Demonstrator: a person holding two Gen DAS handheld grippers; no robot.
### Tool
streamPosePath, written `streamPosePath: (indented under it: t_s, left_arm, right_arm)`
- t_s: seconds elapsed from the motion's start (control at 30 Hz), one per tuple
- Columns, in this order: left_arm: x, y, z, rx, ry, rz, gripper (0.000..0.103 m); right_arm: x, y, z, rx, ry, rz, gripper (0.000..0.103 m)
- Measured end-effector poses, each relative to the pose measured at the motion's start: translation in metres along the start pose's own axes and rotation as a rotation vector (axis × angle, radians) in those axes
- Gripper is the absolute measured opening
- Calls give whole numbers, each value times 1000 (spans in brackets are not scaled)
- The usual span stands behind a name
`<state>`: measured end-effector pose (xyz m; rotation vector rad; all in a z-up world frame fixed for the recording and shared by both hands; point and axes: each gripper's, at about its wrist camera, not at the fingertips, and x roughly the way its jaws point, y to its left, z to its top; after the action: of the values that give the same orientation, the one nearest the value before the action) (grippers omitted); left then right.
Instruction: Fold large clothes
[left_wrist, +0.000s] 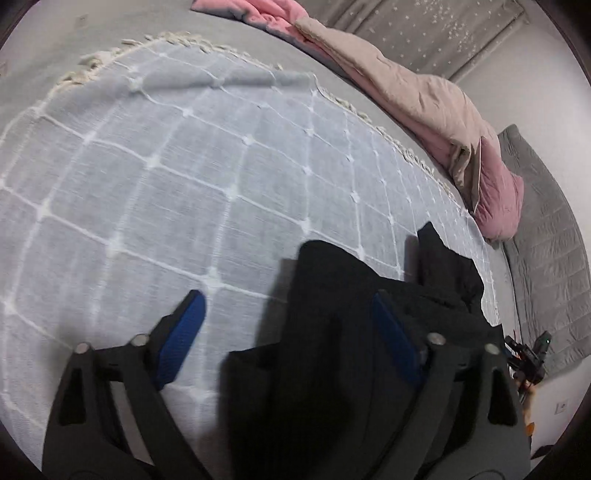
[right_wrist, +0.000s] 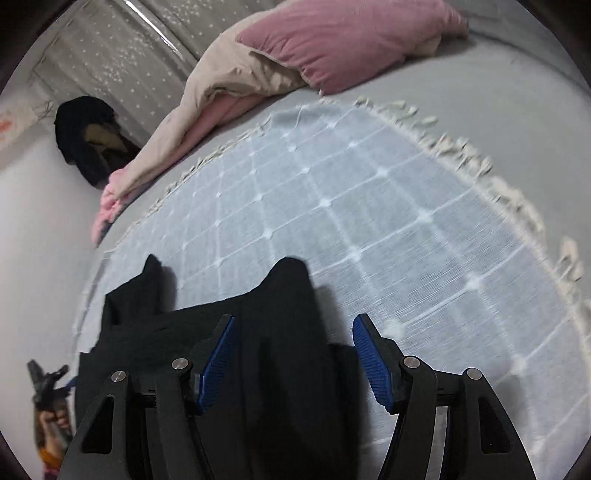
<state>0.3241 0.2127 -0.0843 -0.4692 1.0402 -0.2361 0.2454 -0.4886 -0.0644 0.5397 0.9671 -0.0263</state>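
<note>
A black garment (left_wrist: 332, 332) lies bunched on a light blue checked blanket (left_wrist: 184, 184) spread on the bed. In the left wrist view my left gripper (left_wrist: 291, 317) is open, its blue pads wide apart, with the garment's edge between and under the right finger. In the right wrist view the same garment (right_wrist: 258, 332) runs between the open blue pads of my right gripper (right_wrist: 293, 332), which hovers over a raised fold. Neither gripper is closed on the cloth. The other gripper (right_wrist: 48, 380) shows at lower left of the right wrist view.
A beige and pink duvet (left_wrist: 424, 103) and a pink pillow (right_wrist: 343, 40) lie along the bed's far side. A grey quilted cover (left_wrist: 546, 236) sits at the right. The blanket has a fringed edge (right_wrist: 480, 166). A dark coat (right_wrist: 88, 136) hangs near the curtain.
</note>
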Motion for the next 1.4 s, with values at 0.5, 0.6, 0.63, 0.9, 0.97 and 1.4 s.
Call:
streamPosePath:
  t_s: [0.5, 0.6, 0.63, 0.9, 0.97, 1.4]
  left_arm:
    - [15, -86, 51, 167, -311, 74, 6]
    - [63, -74, 53, 193, -240, 177, 7]
    - [80, -65, 49, 186, -198, 203, 7]
    - [63, -65, 43, 173, -206, 380, 32]
    - [43, -79, 34, 182, -242, 351, 60]
    - [17, -104, -110, 235, -167, 185, 95]
  right_arm:
    - [-2, 81, 41, -239, -372, -233, 5]
    - [44, 77, 52, -233, -289, -287, 5]
    - [58, 72, 53, -225, -259, -301, 5]
    - [68, 53, 49, -138, -186, -422, 17]
    - [49, 68, 40, -163, -205, -408, 24]
    - [20, 150, -105, -365, -86, -230, 70]
